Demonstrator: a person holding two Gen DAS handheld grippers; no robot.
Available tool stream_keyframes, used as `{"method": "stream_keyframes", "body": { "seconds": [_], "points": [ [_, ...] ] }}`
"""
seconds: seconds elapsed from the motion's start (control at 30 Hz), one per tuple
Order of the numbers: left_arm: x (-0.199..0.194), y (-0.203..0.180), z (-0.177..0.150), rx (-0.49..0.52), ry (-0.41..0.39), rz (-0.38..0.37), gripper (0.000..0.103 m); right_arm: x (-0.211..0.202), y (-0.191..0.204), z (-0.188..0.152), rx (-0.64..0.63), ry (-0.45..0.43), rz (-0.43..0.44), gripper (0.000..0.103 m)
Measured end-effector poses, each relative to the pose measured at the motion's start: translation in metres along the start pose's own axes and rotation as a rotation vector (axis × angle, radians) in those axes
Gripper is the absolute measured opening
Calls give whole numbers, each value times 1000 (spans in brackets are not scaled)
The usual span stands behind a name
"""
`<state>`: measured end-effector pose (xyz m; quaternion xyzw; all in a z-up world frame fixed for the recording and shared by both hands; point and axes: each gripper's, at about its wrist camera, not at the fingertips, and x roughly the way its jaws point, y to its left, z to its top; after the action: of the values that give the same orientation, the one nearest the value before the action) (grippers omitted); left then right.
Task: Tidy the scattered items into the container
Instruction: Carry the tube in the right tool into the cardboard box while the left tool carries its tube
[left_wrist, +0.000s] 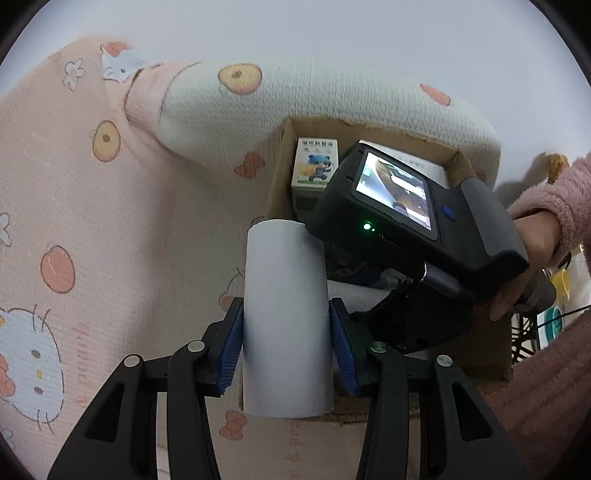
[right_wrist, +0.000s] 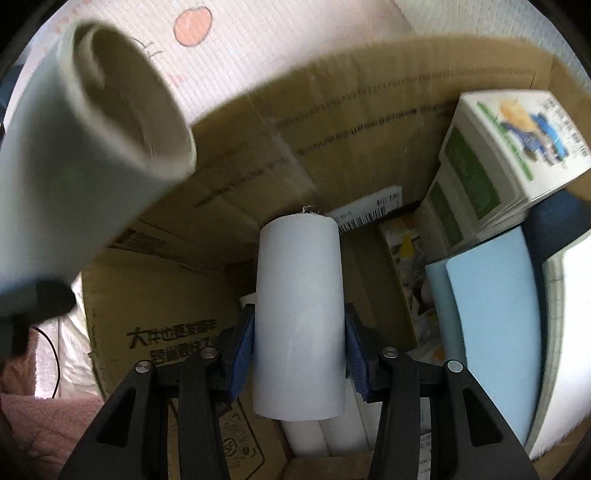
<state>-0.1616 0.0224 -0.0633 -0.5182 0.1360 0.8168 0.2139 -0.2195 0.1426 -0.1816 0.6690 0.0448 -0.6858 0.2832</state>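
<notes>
The left gripper (left_wrist: 286, 343) is clamped on a grey tube (left_wrist: 284, 317), held above a pink cartoon-print blanket (left_wrist: 74, 221) just beside a cardboard box (left_wrist: 280, 162). The right gripper (right_wrist: 299, 354) is clamped on a second grey tube (right_wrist: 299, 314), held inside the box above a white cartoon carton (right_wrist: 513, 147) and blue foam sheets (right_wrist: 491, 325).

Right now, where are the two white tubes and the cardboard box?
left tube (left_wrist: 286, 317): left wrist view, middle of its side.
right tube (right_wrist: 299, 317): right wrist view, middle of its side.
cardboard box (right_wrist: 332, 122): right wrist view, inner wall.
</notes>
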Motion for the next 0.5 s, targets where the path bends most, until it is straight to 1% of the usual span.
{"method": "stream_keyframes", "body": {
  "seconds": [0.07,0.17,0.23,0.3,0.37,0.43,0.5],
  "points": [
    [8,1,2,-6,36,3,49,5,-1,1,-6,17,6,43],
    [16,5,3,-12,57,17,49,17,-2,2,-20,67,12,43],
    [18,7,2,-22,79,17,49,21,-1,2,-38,71,33,43],
    [16,9,0,-41,95,15,49,21,2,1,-73,69,17,43],
    [11,10,-1,-63,96,19,49,21,3,-1,-96,68,9,43],
    [5,12,-1,-71,94,25,49,21,3,-5,-87,70,12,43],
    [-2,12,-2,-65,77,55,49,25,1,-10,-68,111,16,43]
  ]
}}
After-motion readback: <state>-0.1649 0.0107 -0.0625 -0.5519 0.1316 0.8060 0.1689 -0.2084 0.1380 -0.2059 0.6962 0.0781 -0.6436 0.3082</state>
